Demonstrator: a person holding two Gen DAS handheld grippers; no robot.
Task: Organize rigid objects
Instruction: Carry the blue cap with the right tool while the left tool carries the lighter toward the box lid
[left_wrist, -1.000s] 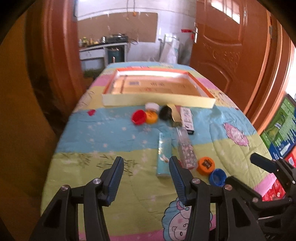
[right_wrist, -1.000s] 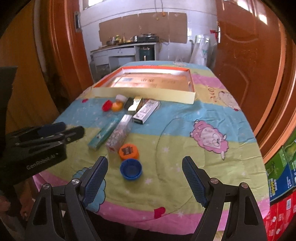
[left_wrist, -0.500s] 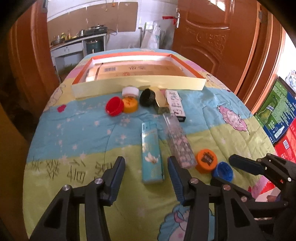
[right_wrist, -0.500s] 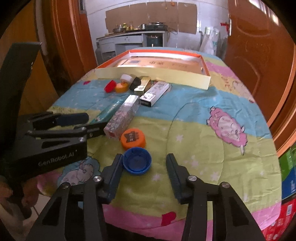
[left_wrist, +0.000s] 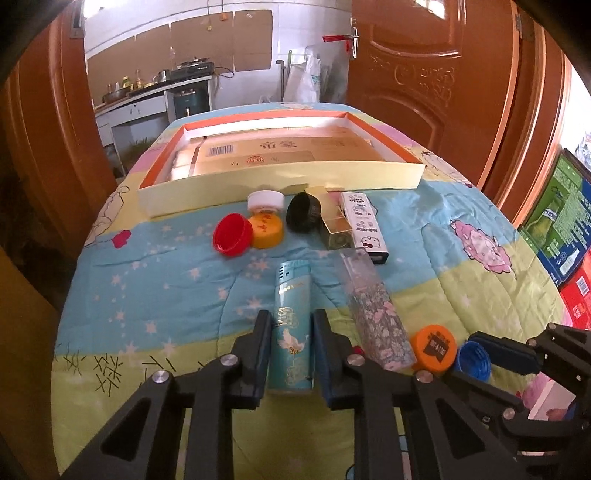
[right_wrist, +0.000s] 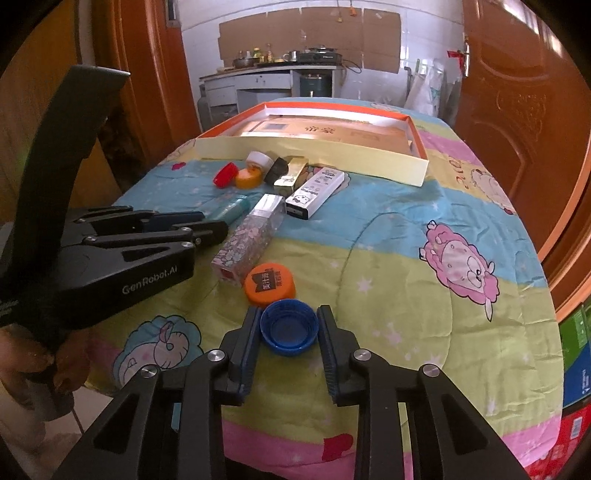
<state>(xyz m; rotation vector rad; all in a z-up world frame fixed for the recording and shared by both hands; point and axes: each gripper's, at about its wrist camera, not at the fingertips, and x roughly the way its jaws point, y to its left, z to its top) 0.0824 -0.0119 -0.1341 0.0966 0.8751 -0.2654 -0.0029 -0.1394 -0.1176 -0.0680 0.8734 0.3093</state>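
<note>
Gleaming teal box, dove-printed

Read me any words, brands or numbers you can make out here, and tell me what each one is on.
"GenRobot.AI": on the side of the left gripper.
Orange cap: black label, print too small to read.
White box: print blurred.
Tray: barcode and characters on the cardboard inside, unreadable.
Teal box: gold lettering, unreadable.

Brown wooden doors frame a sunlit white-tiled kitchen with a counter.
</note>
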